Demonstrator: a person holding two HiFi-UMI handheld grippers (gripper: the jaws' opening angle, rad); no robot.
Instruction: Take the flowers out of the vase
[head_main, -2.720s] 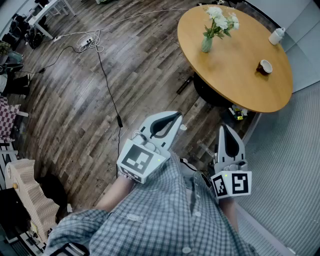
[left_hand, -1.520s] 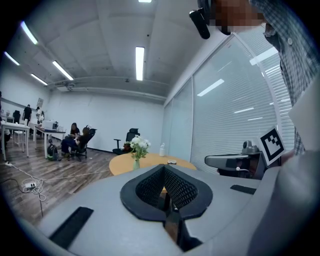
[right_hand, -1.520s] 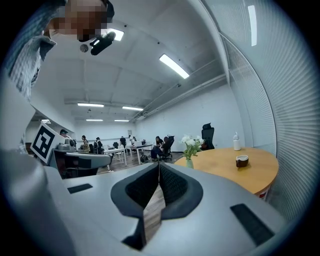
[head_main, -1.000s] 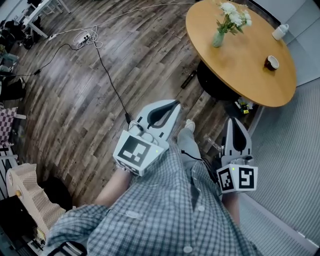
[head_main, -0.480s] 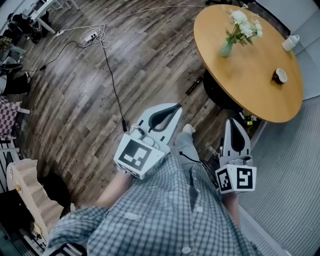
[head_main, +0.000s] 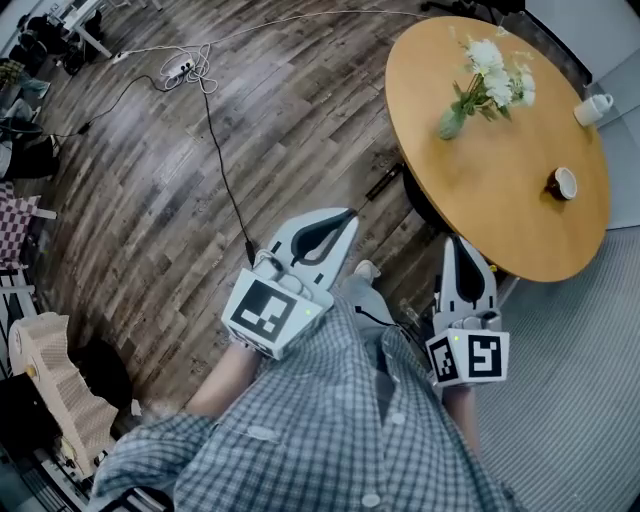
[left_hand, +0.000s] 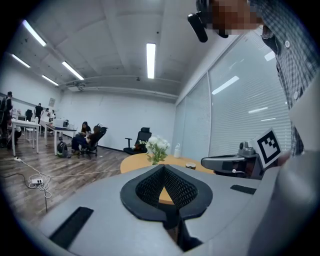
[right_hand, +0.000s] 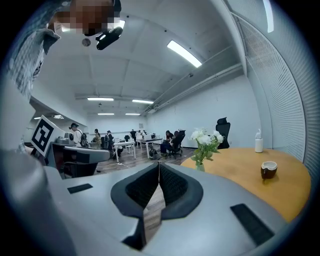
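White flowers (head_main: 495, 72) with green stems stand in a small pale green vase (head_main: 451, 122) on a round wooden table (head_main: 500, 190), at the upper right of the head view. The flowers (left_hand: 157, 146) also show far ahead in the left gripper view, and in the right gripper view the flowers (right_hand: 206, 138) rise from the vase (right_hand: 199, 163). My left gripper (head_main: 347, 216) is shut and empty, held over the floor well short of the table. My right gripper (head_main: 452, 243) is shut and empty too, its tip near the table's front edge.
A brown cup (head_main: 562, 183) and a white bottle (head_main: 594, 107) stand on the table's right part. A black cable (head_main: 225, 180) and a power strip (head_main: 184, 68) lie on the wooden floor. Grey carpet (head_main: 570, 400) is at the right. People sit at distant desks (left_hand: 80, 140).
The table and flowers have drawn closer to both grippers as I walk toward them. Both grippers stay shut and empty.
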